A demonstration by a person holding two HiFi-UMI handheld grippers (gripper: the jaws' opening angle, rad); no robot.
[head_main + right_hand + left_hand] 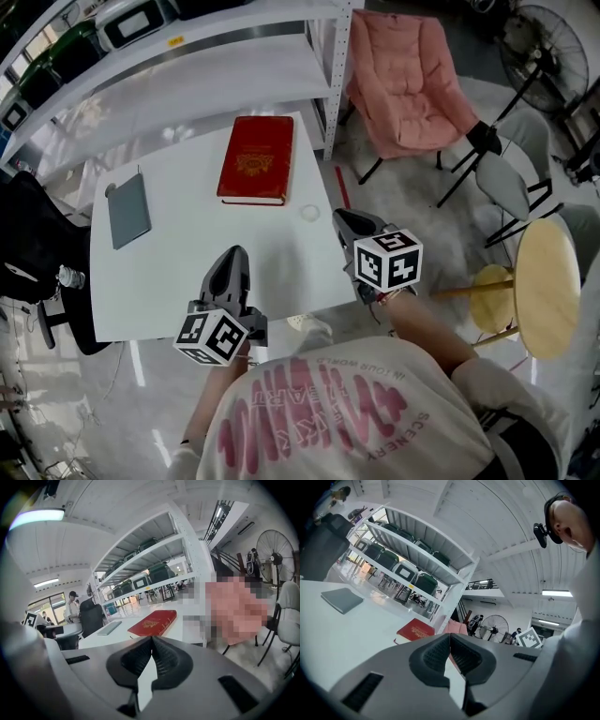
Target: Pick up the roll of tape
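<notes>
The roll of tape (309,213) is a small clear ring lying on the white table (178,281) near its right edge, just below the red book (256,159). My right gripper (342,218) hovers at the table's right edge, a little to the right of the roll, with its jaws shut and empty. My left gripper (236,253) is over the front half of the table, left of and nearer than the roll, also shut with nothing in it. In the gripper views the closed tips (450,634) (152,638) hide the roll; the red book (416,630) (153,622) shows beyond them.
A grey notebook (128,210) lies at the table's left. A white shelf rack (187,56) stands behind the table. A pink folding chair (408,80), a round wooden side table (548,286) and a fan (544,37) stand to the right; a black chair (28,239) to the left.
</notes>
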